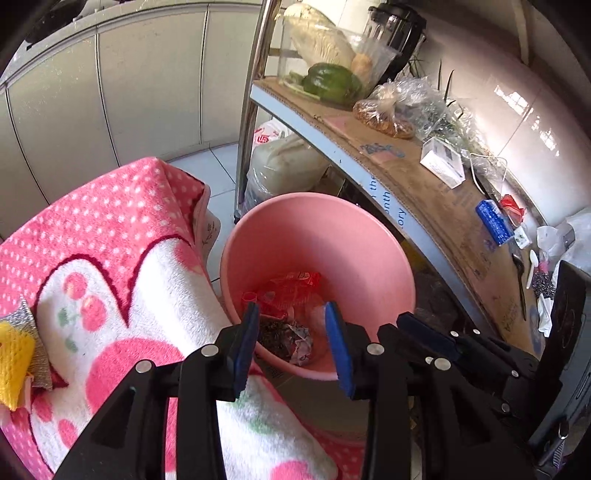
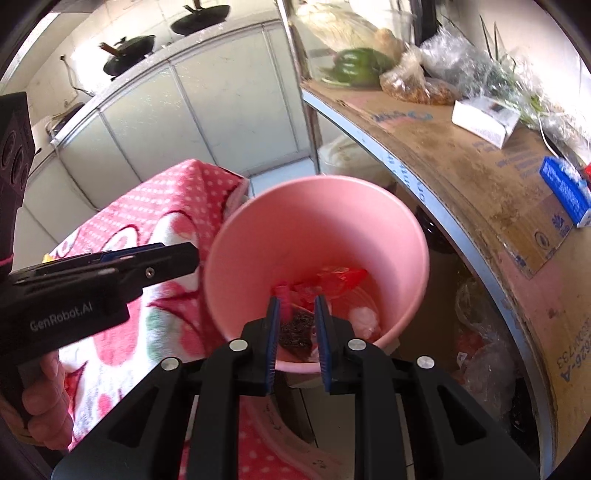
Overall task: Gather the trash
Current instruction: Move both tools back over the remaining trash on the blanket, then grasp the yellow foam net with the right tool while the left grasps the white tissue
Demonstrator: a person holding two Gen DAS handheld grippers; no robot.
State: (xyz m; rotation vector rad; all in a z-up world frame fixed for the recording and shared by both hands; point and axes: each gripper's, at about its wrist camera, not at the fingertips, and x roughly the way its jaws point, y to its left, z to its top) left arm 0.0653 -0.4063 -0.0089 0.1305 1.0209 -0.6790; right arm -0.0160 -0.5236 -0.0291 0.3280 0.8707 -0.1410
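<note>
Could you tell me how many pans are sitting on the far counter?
2: one pan sits at the counter's left, the other pan to its right near the top edge. More could be hidden beyond the frame.

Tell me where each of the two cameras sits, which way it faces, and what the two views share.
Left wrist: sits on the left gripper, faces forward and down into the pink bucket of trash; own blue-padded fingers stand apart and empty, the right gripper alongside.
Right wrist: sits on the right gripper, faces down into the same bucket; own fingers slightly apart, empty, plus the left gripper and the hand holding it.
Shared: bucket, pink blanket, cardboard-lined shelf, green pepper.
</note>
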